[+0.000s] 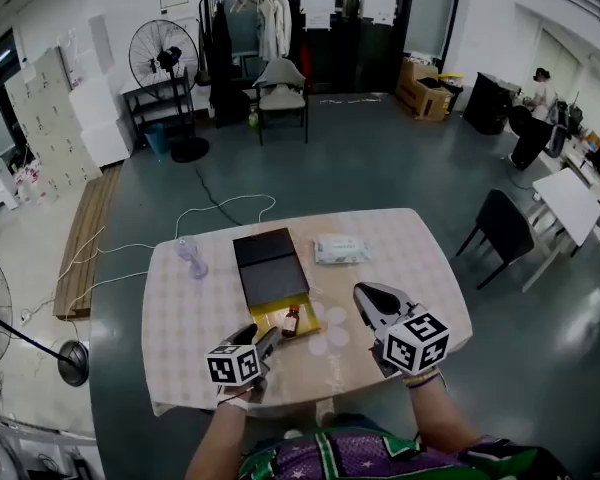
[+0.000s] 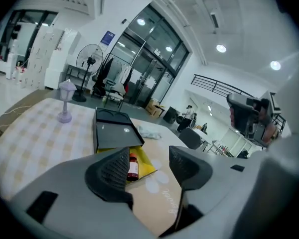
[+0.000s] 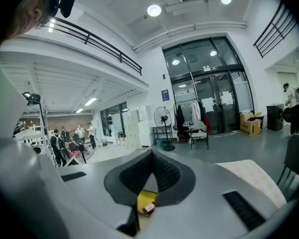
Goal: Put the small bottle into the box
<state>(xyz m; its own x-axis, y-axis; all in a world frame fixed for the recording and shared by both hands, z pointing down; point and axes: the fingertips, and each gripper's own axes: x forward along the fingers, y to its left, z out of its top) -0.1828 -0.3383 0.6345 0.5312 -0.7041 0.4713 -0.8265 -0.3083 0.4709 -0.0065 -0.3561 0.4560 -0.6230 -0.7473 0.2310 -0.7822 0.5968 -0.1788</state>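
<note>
Left tongs (image 2: 149, 158) stand wide apart with nothing between the pads, hovering just short of the box (image 2: 148, 166) at the near edge of the table (image 1: 190, 308). Right tongs (image 3: 151, 154) are pressed together at the tips and hold nothing; they hang over the table to the right of the box, apart from it.

The small bottle (image 1: 291, 320) lies on its side in the yellow tray of the box, touching neither pair of tongs. The black lid (image 1: 270, 266) covers the far part of the tray and leaves the near part, with the bottle, open.

From how things lie, the placing itself looks done, and the step in hand is the letting go and clearing away. The next move probably calls for drawing the left tongs straight back toward the person without brushing the tray's near rim. If the box is meant to be closed, the lid would need sliding over the bottle.
</note>
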